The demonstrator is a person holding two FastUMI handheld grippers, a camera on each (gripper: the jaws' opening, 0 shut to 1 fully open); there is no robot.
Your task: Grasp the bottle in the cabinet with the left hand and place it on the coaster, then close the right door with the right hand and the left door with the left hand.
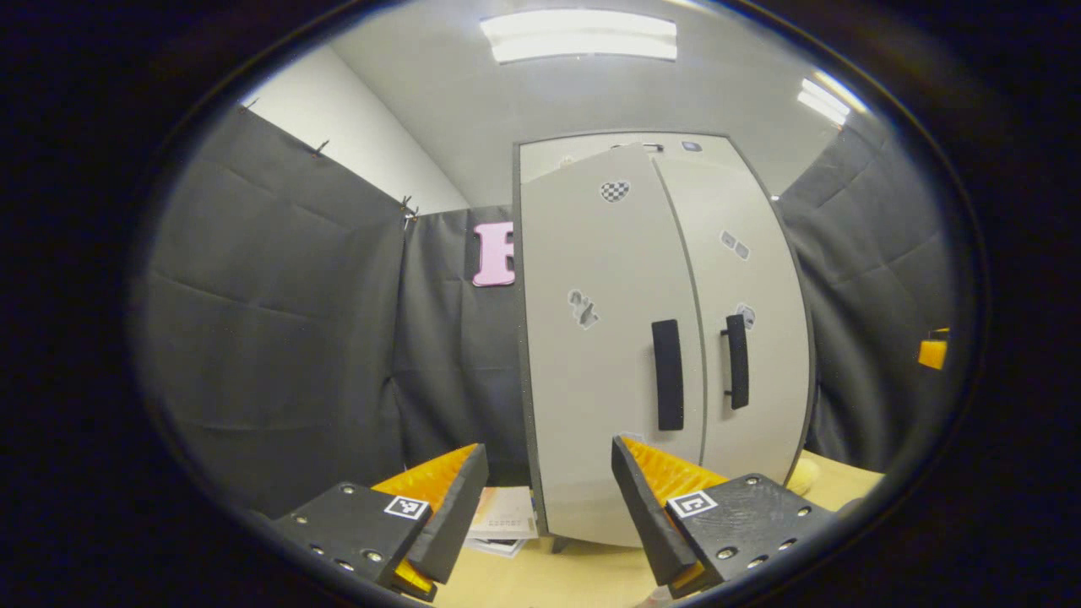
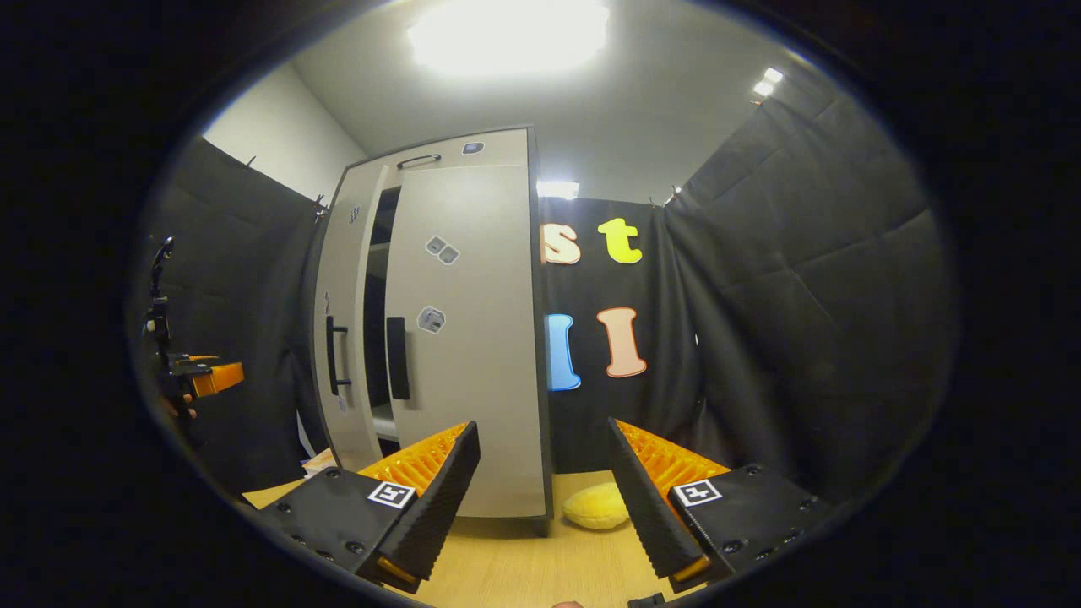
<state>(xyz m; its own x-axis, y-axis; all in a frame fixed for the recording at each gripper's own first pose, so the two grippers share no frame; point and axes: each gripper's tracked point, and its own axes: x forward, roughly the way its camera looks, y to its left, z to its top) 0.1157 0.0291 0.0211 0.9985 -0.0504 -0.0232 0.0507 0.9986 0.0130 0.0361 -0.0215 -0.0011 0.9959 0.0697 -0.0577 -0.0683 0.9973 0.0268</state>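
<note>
The pale grey cabinet stands on the wooden table. In the left gripper view its left door (image 1: 591,338) stands slightly ajar in front of the right door (image 1: 760,279), each with a dark vertical handle. My left gripper (image 1: 549,498) is open and empty, low before the left door. In the right gripper view a dark gap (image 2: 377,321) with shelf edges shows between the left door (image 2: 342,295) and the right door (image 2: 473,338). My right gripper (image 2: 545,481) is open and empty, near the cabinet's right edge. The doors hide what is inside.
A yellow rounded object (image 2: 595,507) lies on the table (image 2: 524,566) by the cabinet's right corner. Papers (image 1: 507,519) lie at its left foot. Black cloth walls close in on both sides. The left gripper (image 2: 207,377) and its hand appear far left in the right gripper view.
</note>
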